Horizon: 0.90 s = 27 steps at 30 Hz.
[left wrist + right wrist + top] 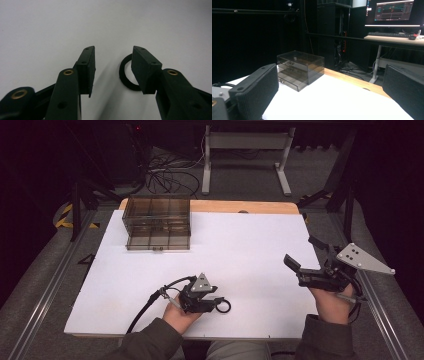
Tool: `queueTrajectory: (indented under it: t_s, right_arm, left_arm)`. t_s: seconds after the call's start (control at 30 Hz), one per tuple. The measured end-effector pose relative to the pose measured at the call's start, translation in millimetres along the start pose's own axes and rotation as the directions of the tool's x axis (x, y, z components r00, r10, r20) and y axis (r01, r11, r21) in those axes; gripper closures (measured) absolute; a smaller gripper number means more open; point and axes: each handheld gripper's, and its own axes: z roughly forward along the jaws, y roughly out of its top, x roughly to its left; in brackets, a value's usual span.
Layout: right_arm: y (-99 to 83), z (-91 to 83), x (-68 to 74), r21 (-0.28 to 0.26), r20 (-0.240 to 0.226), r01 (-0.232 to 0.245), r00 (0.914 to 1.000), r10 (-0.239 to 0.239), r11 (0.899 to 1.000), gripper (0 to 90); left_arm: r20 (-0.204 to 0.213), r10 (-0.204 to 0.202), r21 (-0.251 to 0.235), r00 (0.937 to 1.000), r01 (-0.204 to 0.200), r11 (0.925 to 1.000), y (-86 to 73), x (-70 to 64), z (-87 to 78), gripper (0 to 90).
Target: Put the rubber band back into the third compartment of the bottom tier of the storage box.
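A small black ring lies flat on the white board. My left gripper is low over the board and open, and its right-hand jaw covers part of the ring. In the high view this gripper sits near the board's front edge with the ring at its tips. My right gripper is held up at the board's right side, wide open with nothing between its fingers. Its own view looks between the spread jaws toward a smoky transparent drawer box.
The drawer box stands at the board's back left, drawers shut. A wooden table edge shows behind the board. Beyond it are a desk frame, floor cables and a monitor.
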Motion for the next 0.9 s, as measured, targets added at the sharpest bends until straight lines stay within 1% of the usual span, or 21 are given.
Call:
queueTrajectory:
  t_s: [0.13,0.27,0.33,0.37,0.4,0.47,0.53,0.6,0.63,0.67,0.7,0.73,0.77,0.9]
  right_arm:
    - [-0.2,0.4,-0.2,-0.001,-0.002,0.0,1.0,0.0,1.0,1.1]
    - [0.2,-0.1,0.0,-0.001,-0.001,0.001,1.0,-0.001,1.0,1.1]
    - [0.1,-0.2,0.0,-0.001,0.001,0.001,1.0,-0.001,1.0,1.1]
    - [-0.5,0.1,-1.0,-0.001,0.0,0.003,1.0,-0.003,1.0,1.3]
    - [-0.8,0.2,-1.1,0.002,0.004,0.0,1.0,0.0,1.0,1.3]
    - [-1.3,0.3,-1.4,0.006,0.007,-0.003,1.0,0.003,1.0,1.3]
    - [-1.1,0.4,-1.3,0.005,0.007,-0.001,1.0,0.001,1.0,1.4]
    - [-0.7,0.5,-0.7,0.004,0.006,0.002,1.0,-0.002,1.0,1.4]
    - [-0.6,0.5,-0.6,0.004,0.006,0.003,1.0,-0.003,1.0,1.4]
    - [-0.7,0.6,-0.5,0.004,0.006,0.003,1.0,-0.003,1.0,1.5]
    - [-1.0,1.1,-0.6,0.008,0.008,0.001,1.0,-0.001,1.0,1.7]
    - [-1.0,1.1,-0.6,0.008,0.008,0.001,1.0,-0.001,1.0,1.7]
    - [-1.5,1.7,-1.1,0.012,0.011,0.0,0.9999,0.0,1.0,1.7]
    - [-1.7,2.2,-0.9,0.015,0.01,0.002,0.9999,-0.002,1.0,1.8]
  left_arm:
    - [0.0,0.005,0.027,1.0,-0.005,0.9996,0.3,-1.3,4.0,58.9]
    - [0.007,0.008,0.041,0.9999,-0.008,0.9991,0.6,-2.8,6.9,61.3]
    - [0.004,0.021,0.055,0.9998,-0.021,0.9983,0.7,-4.1,8.7,61.9]
    - [0.001,0.026,0.06,0.9997,-0.026,0.9978,0.6,-5.4,9.8,63.7]
    - [-0.008,0.035,0.066,0.9994,-0.034,0.9972,0.7,-6.5,9.7,64.2]
    - [-0.015,0.045,0.066,0.9989,-0.044,0.9968,1.1,-7.2,10.2,65.1]
    - [-0.02,0.046,0.064,0.9988,-0.044,0.9969,1.0,-7.9,10.6,65.9]
    - [-0.019,0.055,0.066,0.9983,-0.053,0.9964,1.0,-9.3,10.5,69.2]
    - [-0.02,0.06,0.064,0.998,-0.059,0.9962,0.9,-10.7,10.9,76.7]
    - [-0.024,0.068,0.067,0.9974,-0.067,0.9955,1.0,-12.2,11.1,76.7]
    - [-0.025,0.083,0.072,0.9962,-0.081,0.9941,1.3,-13.2,11.1,81.7]
    - [-0.029,0.089,0.076,0.9956,-0.087,0.9934,1.6,-14.6,11.3,81.7]
    - [-0.029,0.093,0.076,0.9952,-0.091,0.993,1.9,-15.5,11.6,84.4]
    - [-0.03,0.094,0.079,0.9951,-0.091,0.9927,2.6,-15.7,11.7,85.6]
